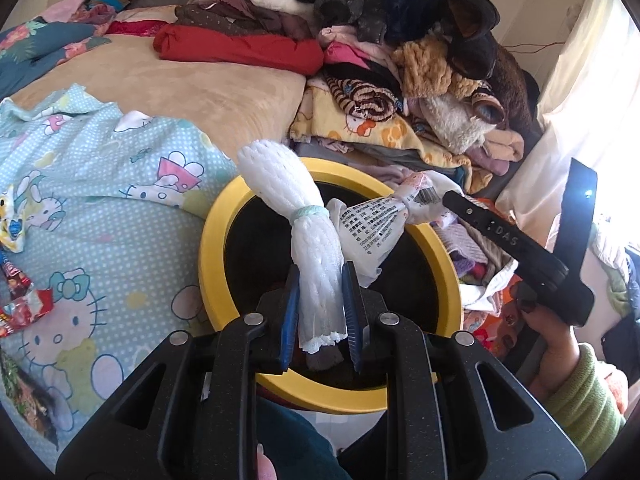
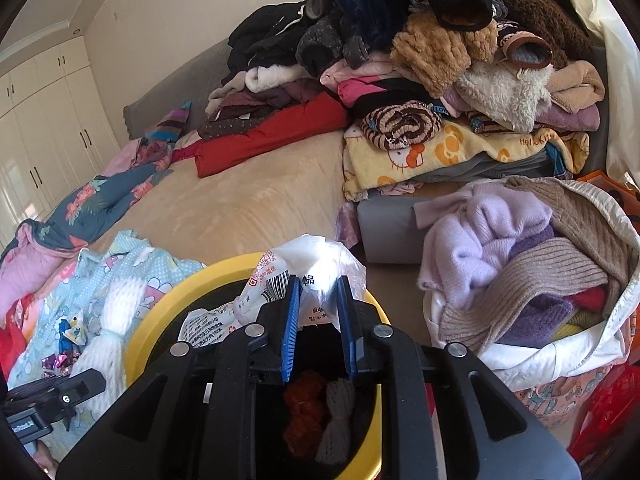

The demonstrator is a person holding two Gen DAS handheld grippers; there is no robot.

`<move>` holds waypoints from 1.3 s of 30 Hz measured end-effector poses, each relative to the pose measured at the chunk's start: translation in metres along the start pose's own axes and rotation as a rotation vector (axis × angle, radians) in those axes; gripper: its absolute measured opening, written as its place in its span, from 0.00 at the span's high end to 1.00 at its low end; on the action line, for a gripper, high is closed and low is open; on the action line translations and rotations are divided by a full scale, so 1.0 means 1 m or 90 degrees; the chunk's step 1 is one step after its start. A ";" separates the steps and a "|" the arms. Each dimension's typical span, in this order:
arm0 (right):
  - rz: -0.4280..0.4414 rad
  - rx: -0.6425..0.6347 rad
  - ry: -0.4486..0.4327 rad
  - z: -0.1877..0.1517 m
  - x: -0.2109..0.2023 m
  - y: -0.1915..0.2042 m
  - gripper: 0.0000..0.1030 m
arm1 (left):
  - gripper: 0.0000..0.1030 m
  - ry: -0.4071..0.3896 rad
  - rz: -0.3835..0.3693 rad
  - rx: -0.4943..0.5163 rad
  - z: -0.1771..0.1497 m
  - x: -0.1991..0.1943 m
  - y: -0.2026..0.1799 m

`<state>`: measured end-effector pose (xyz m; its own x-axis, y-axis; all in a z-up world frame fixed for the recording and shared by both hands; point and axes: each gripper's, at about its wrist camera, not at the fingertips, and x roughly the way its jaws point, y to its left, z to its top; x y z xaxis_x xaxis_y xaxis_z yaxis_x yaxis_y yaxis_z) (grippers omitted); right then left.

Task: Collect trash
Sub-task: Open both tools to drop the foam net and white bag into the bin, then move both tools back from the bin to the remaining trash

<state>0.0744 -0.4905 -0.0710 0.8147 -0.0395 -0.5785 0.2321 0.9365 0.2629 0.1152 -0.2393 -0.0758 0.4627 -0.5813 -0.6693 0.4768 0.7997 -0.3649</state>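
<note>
A yellow-rimmed black bin (image 1: 212, 248) stands against the bed, right below both grippers. My left gripper (image 1: 320, 276) is shut on a white foam net bundle (image 1: 296, 216) tied with a pale band; the bundle sticks up over the bin's mouth. My right gripper (image 2: 316, 284) is shut on a crumpled printed plastic wrapper (image 2: 320, 256) above the bin rim (image 2: 160, 312). In the left wrist view the right gripper (image 1: 450, 198) reaches in from the right, with the wrapper (image 1: 384, 220) hanging from its tip beside the foam net. A reddish lump and a grey knitted piece (image 2: 320, 412) lie inside the bin.
Red candy wrappers (image 1: 24, 312) lie on the light blue cartoon sheet (image 1: 120, 208) left of the bin. A tall clothes pile (image 1: 400, 60) fills the back of the bed. A white bag of sweaters (image 2: 520, 260) sits right of the bin. A green-sleeved hand (image 1: 580, 392) holds the right gripper.
</note>
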 end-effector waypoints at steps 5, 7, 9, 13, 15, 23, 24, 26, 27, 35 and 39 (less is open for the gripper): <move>0.009 0.030 -0.009 0.002 -0.003 -0.006 0.52 | 0.38 -0.031 0.071 0.024 0.001 -0.008 0.002; 0.013 0.037 -0.012 0.003 -0.004 -0.005 0.43 | 0.22 -0.057 0.104 0.035 0.001 -0.016 0.002; 0.019 0.038 -0.013 0.004 -0.005 -0.002 0.41 | 0.15 -0.071 0.116 0.035 0.002 -0.022 0.004; 0.027 0.029 -0.013 0.005 -0.006 0.007 0.37 | 0.11 -0.088 0.135 0.036 0.003 -0.032 0.009; 0.033 0.024 -0.015 0.006 -0.008 0.013 0.36 | 0.11 -0.092 0.138 0.028 0.002 -0.036 0.013; 0.061 0.014 -0.016 0.005 -0.013 0.036 0.31 | 0.11 -0.115 0.157 0.004 0.003 -0.052 0.025; 0.065 0.009 -0.015 0.004 -0.013 0.041 0.31 | 0.11 -0.119 0.161 0.002 0.003 -0.054 0.027; 0.072 -0.002 -0.015 0.003 -0.014 0.049 0.31 | 0.11 -0.128 0.169 -0.004 0.004 -0.060 0.031; 0.076 -0.008 -0.014 0.003 -0.015 0.052 0.31 | 0.11 -0.134 0.175 -0.007 0.005 -0.063 0.033; 0.108 -0.040 -0.007 -0.001 -0.019 0.081 0.29 | 0.11 -0.158 0.194 -0.032 0.006 -0.081 0.048; 0.127 -0.051 -0.003 -0.003 -0.022 0.095 0.28 | 0.11 -0.171 0.203 -0.040 0.006 -0.091 0.055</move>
<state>0.0770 -0.3999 -0.0359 0.8431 0.1484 -0.5169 0.0224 0.9507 0.3094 0.1040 -0.1436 -0.0313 0.7624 -0.3151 -0.5651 0.2351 0.9486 -0.2117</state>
